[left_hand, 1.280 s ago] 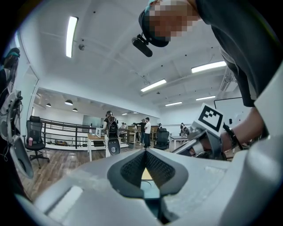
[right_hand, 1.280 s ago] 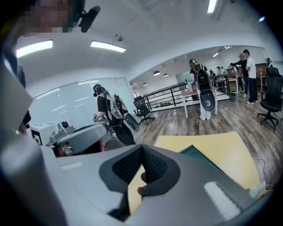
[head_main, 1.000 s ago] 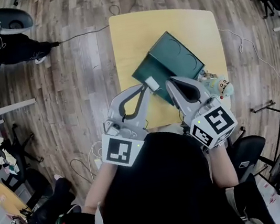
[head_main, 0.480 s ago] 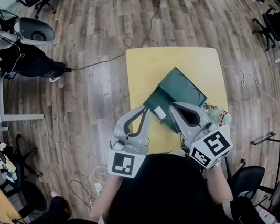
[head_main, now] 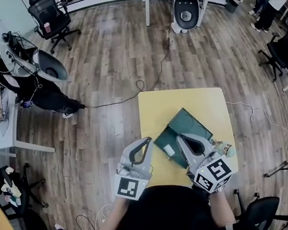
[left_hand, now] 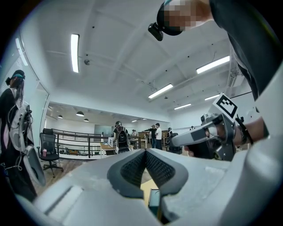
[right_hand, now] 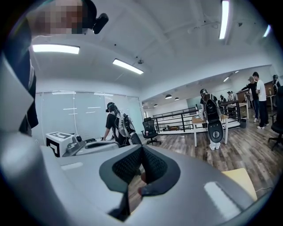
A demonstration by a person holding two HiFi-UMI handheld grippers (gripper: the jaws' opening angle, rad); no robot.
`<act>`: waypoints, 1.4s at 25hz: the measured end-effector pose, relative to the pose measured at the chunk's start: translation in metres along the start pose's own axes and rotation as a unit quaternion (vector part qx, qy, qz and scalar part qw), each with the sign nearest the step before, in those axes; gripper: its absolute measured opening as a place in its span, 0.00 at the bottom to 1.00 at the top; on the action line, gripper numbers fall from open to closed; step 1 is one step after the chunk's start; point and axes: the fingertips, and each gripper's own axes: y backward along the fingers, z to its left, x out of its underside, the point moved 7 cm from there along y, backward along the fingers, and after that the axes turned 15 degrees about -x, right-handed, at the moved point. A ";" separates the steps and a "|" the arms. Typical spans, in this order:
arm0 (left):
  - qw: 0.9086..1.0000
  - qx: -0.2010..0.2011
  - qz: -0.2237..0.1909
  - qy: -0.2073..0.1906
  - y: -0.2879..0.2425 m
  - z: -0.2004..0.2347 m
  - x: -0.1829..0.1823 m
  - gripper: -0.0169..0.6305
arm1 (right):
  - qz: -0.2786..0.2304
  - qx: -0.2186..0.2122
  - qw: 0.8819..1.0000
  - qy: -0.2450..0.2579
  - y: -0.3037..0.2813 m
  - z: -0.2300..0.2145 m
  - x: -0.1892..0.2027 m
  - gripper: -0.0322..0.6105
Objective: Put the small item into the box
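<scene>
An open dark green box (head_main: pixel 188 126) lies on the yellow table (head_main: pixel 157 109), and a small white item (head_main: pixel 168 150) rests in its nearer half. My left gripper (head_main: pixel 147 140) hangs just left of the box with its jaws shut and nothing in them. The right gripper (head_main: pixel 180 138) is over the box's near edge, also shut and holding nothing. In the left gripper view the pads (left_hand: pixel 152 165) meet, with a strip of the box (left_hand: pixel 154 201) below them. In the right gripper view the fingertips (right_hand: pixel 150 165) touch and point out into the room.
A small plush toy (head_main: pixel 225 149) lies at the table's right near corner. A black cable (head_main: pixel 124 96) runs over the wooden floor to the left. Office chairs (head_main: pixel 51 15), desks and several people stand around the room.
The head camera has tilted up, so the table looks smaller and more of the room shows. Both grippers have drawn back a little from the box and stay shut.
</scene>
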 end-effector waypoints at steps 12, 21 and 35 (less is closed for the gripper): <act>1.000 0.024 -0.018 -0.006 0.000 -0.004 -0.017 0.03 | -0.040 0.017 0.999 0.007 0.011 0.005 -0.017 0.05; 0.999 0.023 -0.034 -0.028 0.002 -0.003 -0.025 0.03 | -0.049 0.032 0.998 0.024 0.019 0.010 -0.025 0.05; 0.999 0.020 -0.036 -0.034 0.004 -0.009 -0.023 0.03 | -0.089 0.041 0.994 0.037 0.034 0.010 -0.036 0.05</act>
